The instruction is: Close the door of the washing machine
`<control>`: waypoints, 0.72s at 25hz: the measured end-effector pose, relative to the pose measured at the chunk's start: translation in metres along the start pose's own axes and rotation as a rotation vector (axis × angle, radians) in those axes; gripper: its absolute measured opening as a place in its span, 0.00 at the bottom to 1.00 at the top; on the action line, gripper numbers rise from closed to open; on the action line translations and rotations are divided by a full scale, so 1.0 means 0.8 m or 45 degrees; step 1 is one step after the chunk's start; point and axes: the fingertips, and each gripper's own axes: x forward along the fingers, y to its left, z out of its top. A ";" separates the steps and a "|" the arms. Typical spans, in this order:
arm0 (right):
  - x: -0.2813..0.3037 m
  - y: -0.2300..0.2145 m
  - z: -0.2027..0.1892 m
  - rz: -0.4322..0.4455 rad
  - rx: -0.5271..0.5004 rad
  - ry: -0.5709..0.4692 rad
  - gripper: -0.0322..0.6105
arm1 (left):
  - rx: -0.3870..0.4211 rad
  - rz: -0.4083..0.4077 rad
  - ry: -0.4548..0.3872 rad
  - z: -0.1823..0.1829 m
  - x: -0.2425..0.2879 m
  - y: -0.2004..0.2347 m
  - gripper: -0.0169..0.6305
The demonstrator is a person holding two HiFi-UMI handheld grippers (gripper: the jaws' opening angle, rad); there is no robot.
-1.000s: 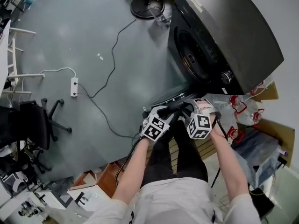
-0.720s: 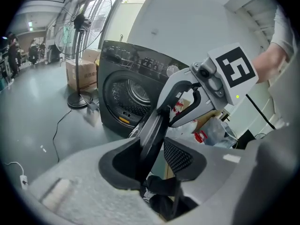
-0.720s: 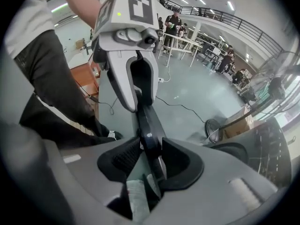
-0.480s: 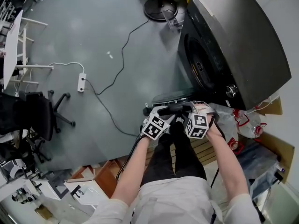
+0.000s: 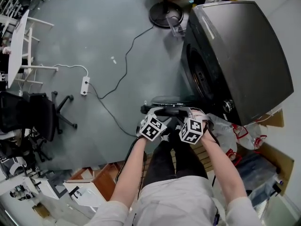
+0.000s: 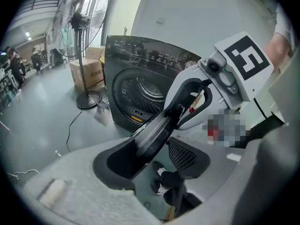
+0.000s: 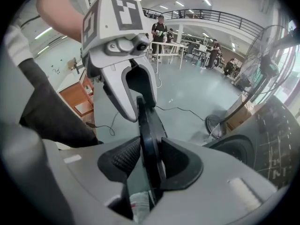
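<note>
The dark grey washing machine (image 5: pixel 240 55) stands at the upper right with its round drum opening (image 5: pixel 200 72) uncovered. Its door (image 5: pixel 171 99) is swung out and shows edge-on just beyond my hands. My left gripper (image 5: pixel 160 111) straddles the door rim (image 6: pixel 154 132). Its jaws are opening: the rim lies against one pad and a gap shows to the other. My right gripper (image 5: pixel 186 111) is shut on the same rim (image 7: pixel 149 125), beside the left one. Each gripper shows in the other's view: the right gripper (image 6: pixel 220 78) and the left gripper (image 7: pixel 122 46).
A fan base (image 5: pixel 166 13) stands behind the machine, and a cable (image 5: pixel 124 65) runs across the grey floor to a power strip (image 5: pixel 85 85). An office chair (image 5: pixel 33 117) is far left. Plastic bags (image 5: pixel 235 131) lie right of my hands. My feet stand on wooden boards (image 5: pixel 207 152).
Both grippers have moved with the door rim, nearer the machine's front corner and closer to each other. The head view has swung, so the machine sits lower in the picture.
</note>
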 end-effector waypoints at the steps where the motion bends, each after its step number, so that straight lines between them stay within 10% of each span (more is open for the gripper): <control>1: 0.001 -0.005 0.001 -0.003 0.014 -0.004 0.27 | 0.015 0.002 -0.009 0.005 0.001 0.005 0.37; 18: 0.005 -0.075 0.007 -0.071 0.256 -0.032 0.26 | 0.165 -0.078 -0.053 0.067 0.028 0.060 0.42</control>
